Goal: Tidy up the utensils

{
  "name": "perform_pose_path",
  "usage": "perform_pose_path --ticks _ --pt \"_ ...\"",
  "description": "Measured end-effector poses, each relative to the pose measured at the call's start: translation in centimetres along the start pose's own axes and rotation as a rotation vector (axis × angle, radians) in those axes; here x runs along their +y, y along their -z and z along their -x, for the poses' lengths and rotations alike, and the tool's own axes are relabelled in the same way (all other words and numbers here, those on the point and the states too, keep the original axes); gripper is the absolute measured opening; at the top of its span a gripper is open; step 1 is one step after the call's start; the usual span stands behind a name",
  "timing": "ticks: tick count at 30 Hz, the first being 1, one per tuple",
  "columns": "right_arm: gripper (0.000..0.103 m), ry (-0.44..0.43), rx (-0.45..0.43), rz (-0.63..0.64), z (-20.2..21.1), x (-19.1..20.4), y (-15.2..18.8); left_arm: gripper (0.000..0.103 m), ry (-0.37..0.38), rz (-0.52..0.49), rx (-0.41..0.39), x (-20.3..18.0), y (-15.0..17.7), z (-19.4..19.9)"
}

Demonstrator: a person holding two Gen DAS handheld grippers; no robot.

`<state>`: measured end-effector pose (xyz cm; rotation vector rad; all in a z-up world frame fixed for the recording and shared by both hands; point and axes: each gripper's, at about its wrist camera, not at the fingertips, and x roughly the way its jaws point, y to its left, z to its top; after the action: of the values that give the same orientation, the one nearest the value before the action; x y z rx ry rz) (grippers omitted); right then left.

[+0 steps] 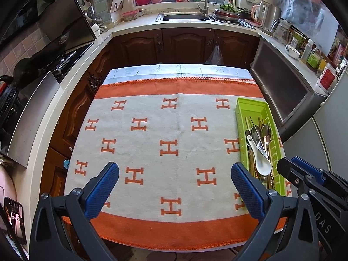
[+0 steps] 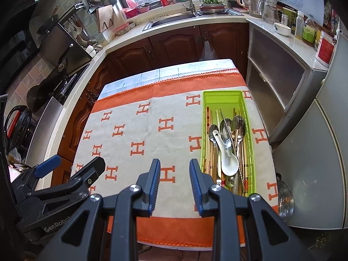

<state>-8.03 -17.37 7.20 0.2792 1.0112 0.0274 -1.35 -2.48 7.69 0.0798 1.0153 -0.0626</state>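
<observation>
Along the right side of the cloth-covered table we find the long lime-green plastic utensil tray (image 2: 224, 96), running from the lower right of the right wrist view toward the middle right. Inside it lie mixed utensils in one heap: a white ceramic soup spoon (image 2: 228, 163) with its bowl toward the lower edge, several shiny metal spoons (image 2: 238, 122) with bowls toward the upper part of the tray, and a bundle of wooden chopsticks (image 2: 208, 130) lying lengthwise beside and under them. We cannot tell how many pieces sit beneath the top ones.

Just left of the tray's near end, our right gripper (image 2: 174, 184) hangs over the cloth with its blue-padded jaws parted by a narrow gap and nothing between them. Our left gripper (image 1: 175, 188) fills the bottom of the left wrist view, jaws spread wide and empty above the cloth, its right finger close to the tray's near corner.

Under everything we see the cream towel with orange letter H motifs and orange borders (image 1: 174, 121), laid over a pale blue patterned tablecloth (image 1: 178, 70).

Beyond, at the top of both views, stand dark wooden cabinets (image 1: 184, 43), a steel sink with a curved tap (image 1: 184, 17), and a white bowl (image 2: 282, 28) on the counter at upper right.
</observation>
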Motion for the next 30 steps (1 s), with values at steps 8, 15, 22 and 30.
perform_pose_path --ticks 8,15,22,30 --pt "0.028 0.004 0.010 0.010 -0.5 0.7 -0.2 0.102 -0.008 0.007 0.014 0.6 -0.1 -0.4" --pt "0.028 0.011 0.015 0.013 -0.7 1.0 -0.3 0.102 -0.011 0.006 0.017 0.8 -0.2 -0.5" --pt "0.028 0.010 0.024 0.007 -0.9 0.9 -0.5 0.102 -0.008 0.002 0.027 1.0 -0.4 -0.9" --pt "0.028 0.011 0.028 0.004 -1.0 0.8 -0.5 0.102 -0.008 0.002 0.031 0.9 -0.5 -1.0"
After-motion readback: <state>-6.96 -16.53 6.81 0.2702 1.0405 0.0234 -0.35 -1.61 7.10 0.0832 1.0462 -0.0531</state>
